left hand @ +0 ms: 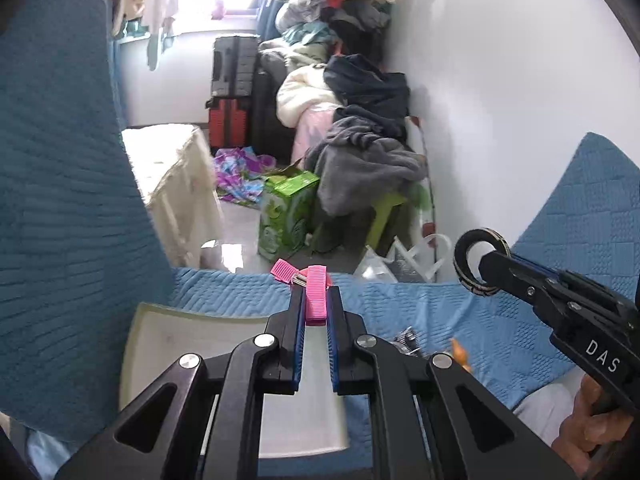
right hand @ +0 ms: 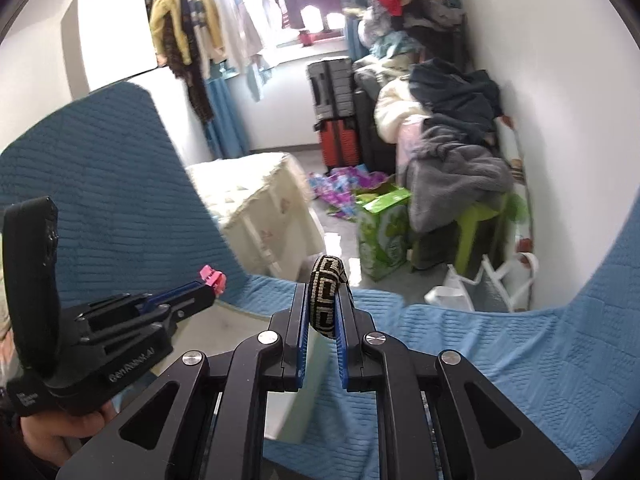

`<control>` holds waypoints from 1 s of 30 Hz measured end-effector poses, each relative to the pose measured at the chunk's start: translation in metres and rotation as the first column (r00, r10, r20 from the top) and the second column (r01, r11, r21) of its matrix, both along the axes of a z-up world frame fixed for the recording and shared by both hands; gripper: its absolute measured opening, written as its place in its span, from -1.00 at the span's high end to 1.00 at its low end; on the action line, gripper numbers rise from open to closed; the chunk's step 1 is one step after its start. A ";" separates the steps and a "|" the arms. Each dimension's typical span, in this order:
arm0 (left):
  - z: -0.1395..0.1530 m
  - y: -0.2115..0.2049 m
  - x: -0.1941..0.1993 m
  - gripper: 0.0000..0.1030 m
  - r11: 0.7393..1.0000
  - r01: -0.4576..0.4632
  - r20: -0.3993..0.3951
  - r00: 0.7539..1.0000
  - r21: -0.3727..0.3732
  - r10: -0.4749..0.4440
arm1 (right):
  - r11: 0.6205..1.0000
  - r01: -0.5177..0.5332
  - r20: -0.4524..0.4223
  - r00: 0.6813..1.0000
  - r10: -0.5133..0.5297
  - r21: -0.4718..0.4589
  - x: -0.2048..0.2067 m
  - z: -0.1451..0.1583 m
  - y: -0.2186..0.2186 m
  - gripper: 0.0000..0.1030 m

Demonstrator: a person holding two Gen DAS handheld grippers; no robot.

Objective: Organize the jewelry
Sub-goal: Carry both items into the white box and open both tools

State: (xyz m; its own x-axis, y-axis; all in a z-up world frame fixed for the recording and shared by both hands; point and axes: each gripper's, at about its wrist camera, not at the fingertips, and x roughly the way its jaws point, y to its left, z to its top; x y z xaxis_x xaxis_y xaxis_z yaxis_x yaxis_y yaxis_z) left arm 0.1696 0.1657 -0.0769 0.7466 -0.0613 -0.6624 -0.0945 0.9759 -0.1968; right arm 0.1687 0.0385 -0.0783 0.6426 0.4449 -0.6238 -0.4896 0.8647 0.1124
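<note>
The left gripper (left hand: 316,312) holds a pink hair clip (left hand: 314,294); the right gripper (right hand: 323,312) holds a patterned bangle (right hand: 326,300). Keep both grips firm and lower each item over the white tray (left hand: 168,336) before releasing.

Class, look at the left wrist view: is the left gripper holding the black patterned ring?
No. The left gripper is shut on a pink ribbon hair clip; the ring is in the right gripper.

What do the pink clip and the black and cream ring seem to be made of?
Pink hair clip: ribbed woven ribbon, matte, over a shiny metal clip that shows at its far end. Patterned ring: a woven or braided band by its fine stitch-like texture, though it could be printed; its core is hidden.
</note>
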 end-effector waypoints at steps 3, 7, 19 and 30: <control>-0.014 0.024 -0.006 0.84 1.000 -0.017 -0.033 0.999 -0.001 0.017 | 0.999 -0.034 -0.043 0.999 0.034 -0.004 0.001 -0.012 0.024 0.81; -0.031 0.035 -0.022 0.84 0.997 -0.043 -0.077 0.996 0.061 0.048 | 0.998 -0.054 -0.148 0.987 0.055 0.012 0.006 -0.041 0.049 0.81; -0.118 0.067 -0.024 0.84 0.996 -0.087 -0.225 0.971 0.004 0.085 | 0.991 -0.121 -0.333 0.938 0.097 -0.051 0.005 -0.130 0.079 0.78; -0.134 0.068 -0.023 0.79 0.993 -0.113 -0.264 0.959 -0.024 0.102 | 0.987 -0.153 -0.373 0.920 0.122 -0.053 0.011 -0.143 0.073 0.57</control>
State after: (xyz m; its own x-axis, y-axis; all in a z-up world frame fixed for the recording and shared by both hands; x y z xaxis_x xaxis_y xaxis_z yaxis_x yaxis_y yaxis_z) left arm 0.1468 0.2339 -0.2107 0.5510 -0.0191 -0.8343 -0.2516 0.9494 -0.1879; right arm 0.1794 0.1116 -0.2217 0.2977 0.4519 -0.8409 -0.5417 0.8053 0.2410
